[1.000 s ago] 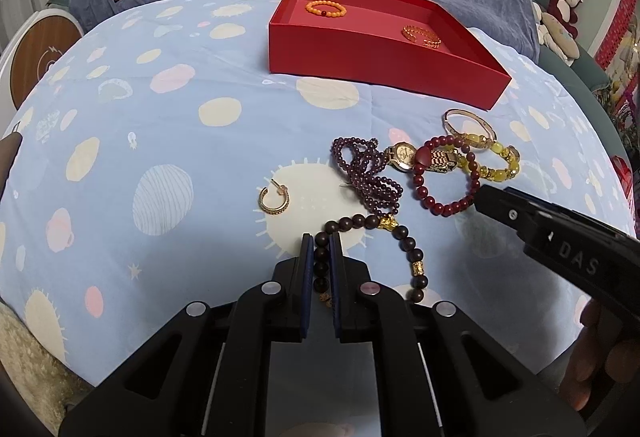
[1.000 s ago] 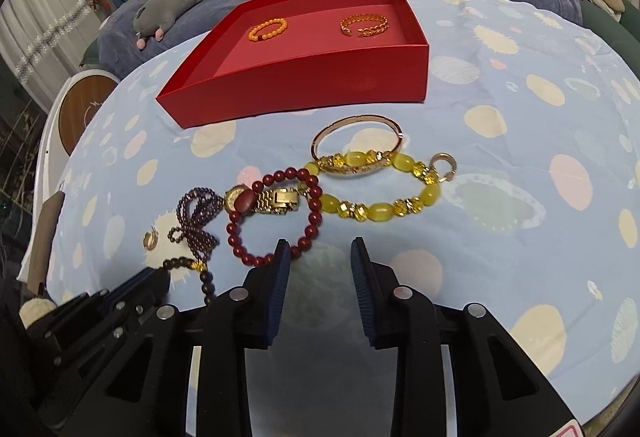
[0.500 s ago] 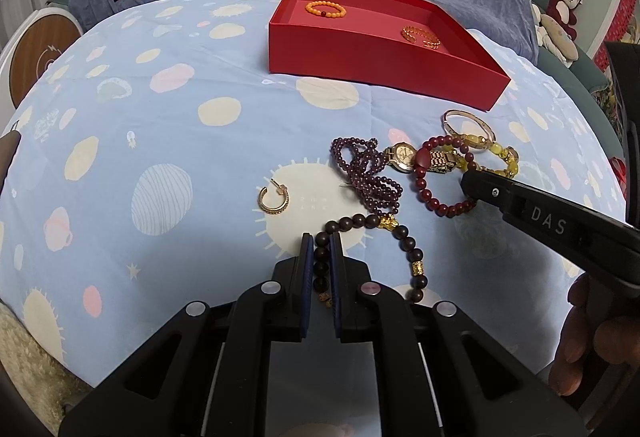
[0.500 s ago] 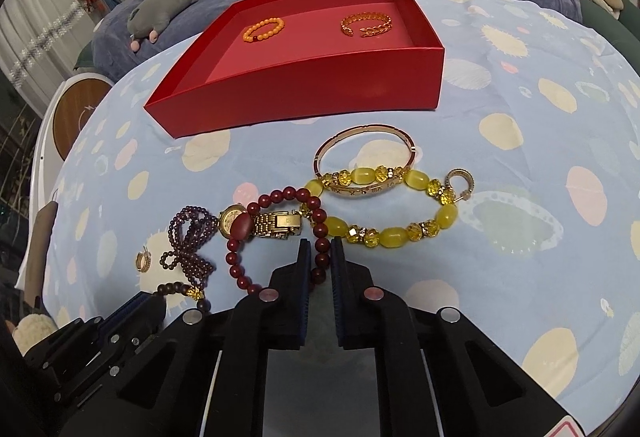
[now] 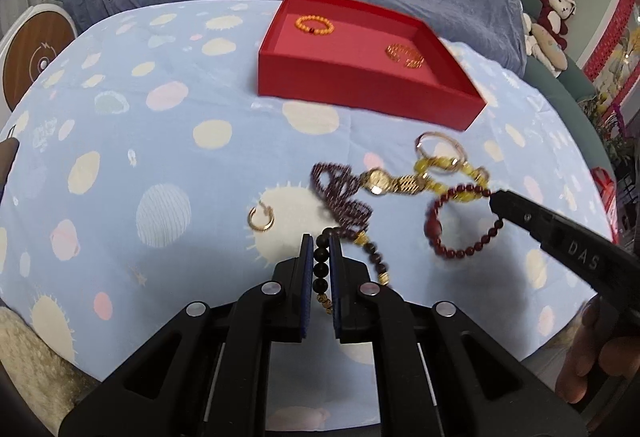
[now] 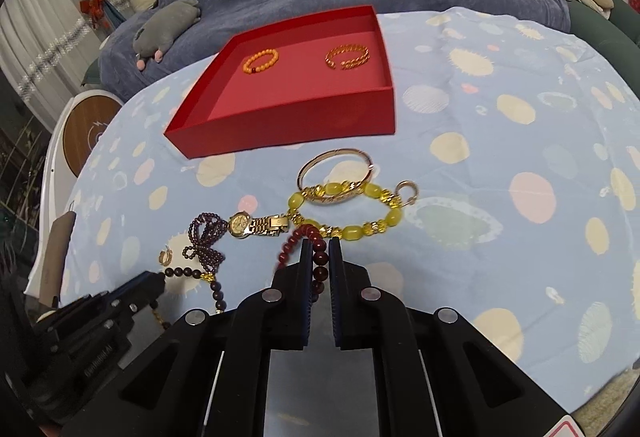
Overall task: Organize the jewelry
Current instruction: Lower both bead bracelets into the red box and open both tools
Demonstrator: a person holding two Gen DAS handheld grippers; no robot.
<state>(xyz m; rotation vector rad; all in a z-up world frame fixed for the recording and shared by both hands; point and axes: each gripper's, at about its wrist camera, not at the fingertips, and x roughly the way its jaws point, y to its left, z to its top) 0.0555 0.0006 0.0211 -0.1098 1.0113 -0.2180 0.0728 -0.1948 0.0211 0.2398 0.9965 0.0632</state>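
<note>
A: Start at the claws. What does each one have?

B: The right gripper (image 6: 319,261) is clamped on the dark red bead bracelet (image 5: 460,225), which hangs as a loop from its tip above the spotted blue tablecloth (image 5: 168,141). The left gripper (image 5: 321,269) is closed on the dark brown bead strand with gold charms (image 5: 370,251); most of that strand lies on the cloth near the front edge.

A: And round about them?

B: Just past the brown strand sit a bunched purple bead string (image 6: 206,237) and a gold wristwatch (image 6: 256,225), touching each other. The yellow bead bracelet (image 6: 348,213) overlaps a rose-gold bangle (image 6: 335,175), with a small hoop (image 6: 407,191) at its right end. A gold earring (image 5: 261,217) lies apart to the left. The red tray (image 6: 288,125) stands toward the far edge, holding an orange bead bracelet (image 6: 261,61) and a gold cuff (image 6: 347,57).

A: How should the carry go?

B: I'd judge the red loop hangs close to the yellow beads, so raise it straight until it swings free, then cross over the tray's front wall and let go low over bare floor. Lift the left strand slowly; it could drag the purple string.
</note>
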